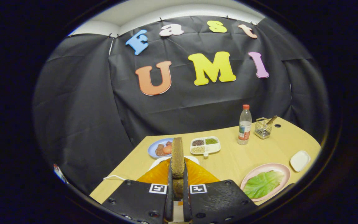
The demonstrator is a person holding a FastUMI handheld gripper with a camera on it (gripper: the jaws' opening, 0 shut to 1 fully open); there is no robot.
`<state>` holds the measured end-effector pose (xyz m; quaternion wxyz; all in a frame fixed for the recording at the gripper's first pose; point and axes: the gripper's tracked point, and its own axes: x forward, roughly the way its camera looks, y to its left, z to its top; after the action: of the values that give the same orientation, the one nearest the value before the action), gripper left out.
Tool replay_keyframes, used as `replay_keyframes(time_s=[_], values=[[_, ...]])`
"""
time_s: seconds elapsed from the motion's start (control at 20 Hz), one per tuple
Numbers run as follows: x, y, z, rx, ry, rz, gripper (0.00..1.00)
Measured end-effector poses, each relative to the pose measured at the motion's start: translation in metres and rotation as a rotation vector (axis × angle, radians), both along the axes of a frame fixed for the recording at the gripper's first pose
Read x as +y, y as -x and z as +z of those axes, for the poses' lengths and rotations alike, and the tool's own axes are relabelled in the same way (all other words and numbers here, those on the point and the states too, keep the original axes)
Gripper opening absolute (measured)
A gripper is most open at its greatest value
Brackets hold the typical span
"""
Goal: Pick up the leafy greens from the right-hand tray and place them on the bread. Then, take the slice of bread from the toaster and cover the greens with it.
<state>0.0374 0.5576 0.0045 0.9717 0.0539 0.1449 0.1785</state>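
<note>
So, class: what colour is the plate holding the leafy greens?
Pink, in the gripper view: plate under the leafy greens.

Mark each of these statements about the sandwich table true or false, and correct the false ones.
1. The tongs are shut on a slice of bread held on edge between the fingers. True.
2. The leafy green lies on the blue plate. False: it lies on the pink plate; the blue plate holds other food.
3. The bottle stands upright with its cap on. True.
4. The divided dish sits beside the pink plate. False: it sits beyond the tongs, next to the blue plate.
5. The wire basket stands near the bottle. True.
</note>
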Motion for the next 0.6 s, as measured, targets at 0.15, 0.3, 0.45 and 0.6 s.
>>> replay_keyframes(time_s=[0.15, 0.3, 0.45, 0.6], values=[[-0.009, 0.009, 0.024, -0.024, -0.059, 0.014, 0.12], [-0.029, 0.016, 0.045, -0.057, -0.103, 0.013, 0.12], [-0.062, 0.019, 0.058, -0.089, -0.121, -0.01, 0.12], [-0.108, 0.018, 0.054, -0.127, -0.094, -0.066, 0.12]])
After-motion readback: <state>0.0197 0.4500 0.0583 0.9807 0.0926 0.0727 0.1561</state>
